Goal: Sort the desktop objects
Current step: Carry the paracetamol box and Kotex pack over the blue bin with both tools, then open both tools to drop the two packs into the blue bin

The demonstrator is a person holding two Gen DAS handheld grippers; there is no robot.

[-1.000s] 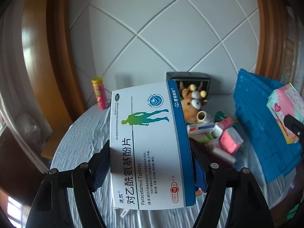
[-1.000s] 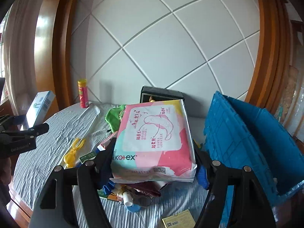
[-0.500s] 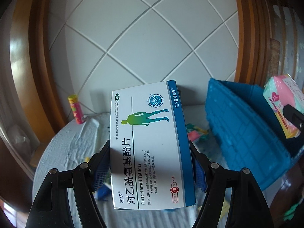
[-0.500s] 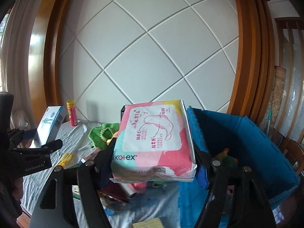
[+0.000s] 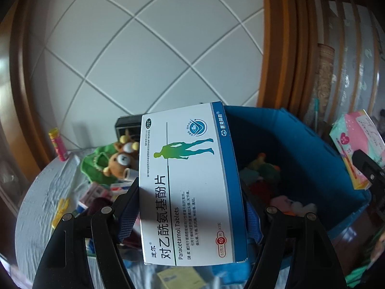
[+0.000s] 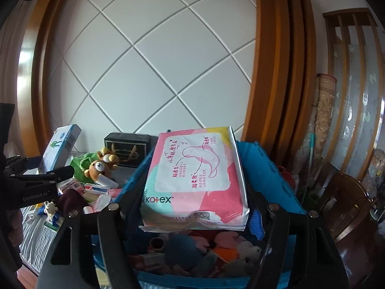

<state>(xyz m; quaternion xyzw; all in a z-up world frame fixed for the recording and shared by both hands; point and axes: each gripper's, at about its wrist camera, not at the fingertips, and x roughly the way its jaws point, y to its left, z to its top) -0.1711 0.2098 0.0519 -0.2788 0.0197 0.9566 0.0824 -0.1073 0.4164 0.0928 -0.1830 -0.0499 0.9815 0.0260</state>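
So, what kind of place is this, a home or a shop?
Most likely a room in a home. A cloth-covered table holds mixed household clutter such as a plush bear, a wooden chair stands to the right, and the padded diamond-pattern wall has wooden trim.

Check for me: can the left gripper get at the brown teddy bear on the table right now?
Probably not. The left gripper is shut on the paracetamol box, so it has no free grip, though the brown teddy bear lies uncovered ahead-left.
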